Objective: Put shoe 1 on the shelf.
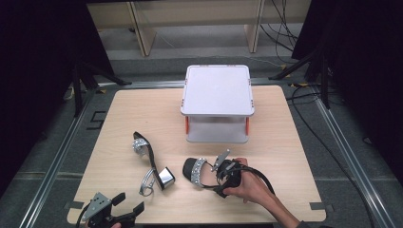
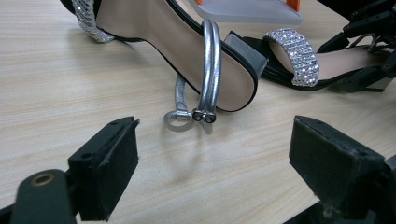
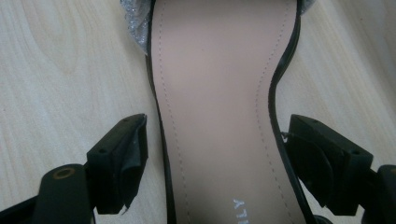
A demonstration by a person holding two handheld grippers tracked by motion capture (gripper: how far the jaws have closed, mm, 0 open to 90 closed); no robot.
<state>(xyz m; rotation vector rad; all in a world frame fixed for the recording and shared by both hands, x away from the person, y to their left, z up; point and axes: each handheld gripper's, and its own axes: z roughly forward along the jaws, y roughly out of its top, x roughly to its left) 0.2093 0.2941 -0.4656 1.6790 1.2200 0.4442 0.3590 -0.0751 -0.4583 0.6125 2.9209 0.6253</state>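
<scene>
A pale wooden bench (image 1: 142,107) seen from above, with two heeled sandals lying on its near half and a white two-tier plastic rack (image 1: 217,102) standing at its far middle.

The right hand-held gripper (image 1: 219,173), held in a person's hand (image 1: 249,187) that comes in from the near right, is down over the right sandal (image 1: 199,172). This sandal lies near the middle of the bench, just in front of the rack, its sparkling silver toe strap (image 1: 198,170) pointing left. In the right gripper view the jaws stand apart, one on each side of the sandal's beige insole (image 3: 215,116). The right jaw sits just beside the sole's black edge, and whether it touches cannot be told; the left jaw has a strip of bare bench between it and the sole.

The left hand-held gripper (image 1: 127,204) rests at the near left corner of the bench, its jaws wide apart with nothing between them. It points toward the left sandal (image 1: 149,161), which lies tipped on its side a little way off, left of the other sandal and apart from it. In the left gripper view that sandal's silver ankle strap (image 2: 210,70) loops over the heel end of the sole, and its buckle ring (image 2: 176,122) lies on the bench just beyond the open jaws.
</scene>
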